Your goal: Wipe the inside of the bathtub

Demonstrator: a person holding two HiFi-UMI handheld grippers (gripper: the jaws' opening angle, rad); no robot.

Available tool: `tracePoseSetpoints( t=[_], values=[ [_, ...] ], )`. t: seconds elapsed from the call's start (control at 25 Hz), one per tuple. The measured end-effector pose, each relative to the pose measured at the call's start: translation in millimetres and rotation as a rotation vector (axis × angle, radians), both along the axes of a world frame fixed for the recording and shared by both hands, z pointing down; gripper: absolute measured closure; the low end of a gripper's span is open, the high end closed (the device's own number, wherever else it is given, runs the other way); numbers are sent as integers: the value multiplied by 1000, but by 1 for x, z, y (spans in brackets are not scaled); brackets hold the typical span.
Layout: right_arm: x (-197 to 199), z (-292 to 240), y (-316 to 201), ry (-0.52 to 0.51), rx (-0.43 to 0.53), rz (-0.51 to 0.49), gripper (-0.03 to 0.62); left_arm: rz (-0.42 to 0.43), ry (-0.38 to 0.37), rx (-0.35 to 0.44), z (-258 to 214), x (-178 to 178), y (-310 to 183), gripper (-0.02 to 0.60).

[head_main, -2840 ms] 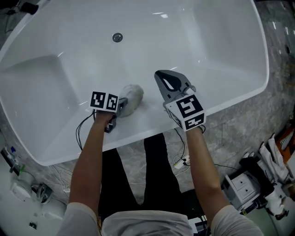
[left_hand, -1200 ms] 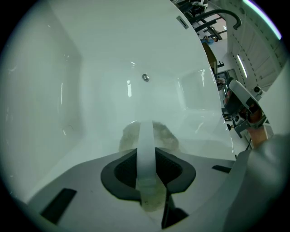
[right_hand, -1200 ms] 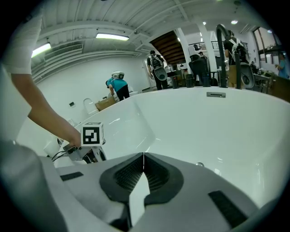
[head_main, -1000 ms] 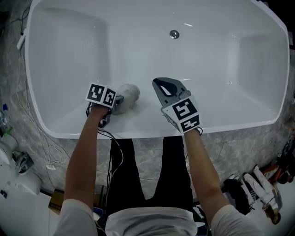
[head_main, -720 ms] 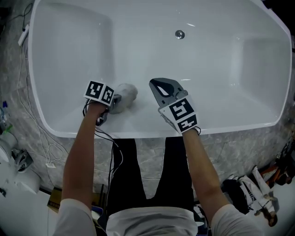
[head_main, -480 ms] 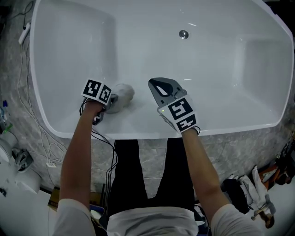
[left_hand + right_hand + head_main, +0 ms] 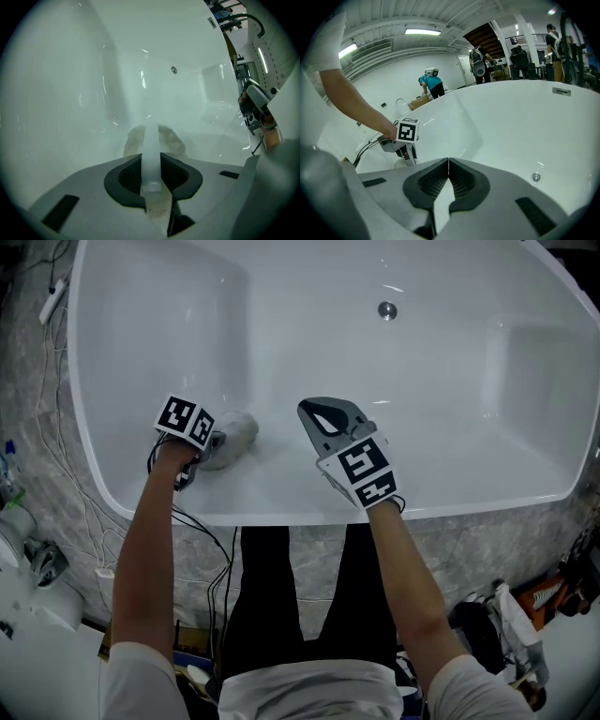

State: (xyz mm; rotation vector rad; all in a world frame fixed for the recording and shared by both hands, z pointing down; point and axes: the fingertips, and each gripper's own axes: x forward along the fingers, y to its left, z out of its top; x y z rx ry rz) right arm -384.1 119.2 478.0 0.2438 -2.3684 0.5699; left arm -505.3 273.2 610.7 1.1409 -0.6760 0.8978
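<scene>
In the head view, I am clamping my left gripper (image 7: 214, 439) on the crumpled pale-grey wiping cloth (image 7: 232, 431). I am resting it on the near inner wall of the glossy white bathtub (image 7: 281, 510), well to the near-left of the round metal drain (image 7: 387, 309). My right gripper (image 7: 323, 416) is hovering nearer the drain.

In the left gripper view, the cloth is bunching just past my jaw tips, and the drain is lying ahead, slightly right.

In the right gripper view, my jaws are meeting on nothing.

I judge the next stroke will be running along the tub's length toward the drain.
</scene>
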Motion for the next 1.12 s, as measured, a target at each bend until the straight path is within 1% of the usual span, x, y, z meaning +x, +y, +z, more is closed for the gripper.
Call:
tracePoseSetpoints(
  t=[0.08,0.32,0.56,0.72,0.92,1.12],
  values=[
    [-3,2,1,1,-4,-2,573,10,-5,-12,2,-7,2,482],
    [-11,11,8,13,-21,7,574,93,-37,-55,11,-30,11,482],
    [-21,16,8,15,-17,14,574,129,-50,-88,19,-47,20,482],
    [-20,17,6,20,-20,19,574,165,-63,-112,24,-50,22,482],
    [-29,30,9,28,-29,18,574,202,-73,-127,44,-60,22,482],
    [-17,46,9,42,-46,15,574,221,-76,-136,62,-50,16,482]
  ],
)
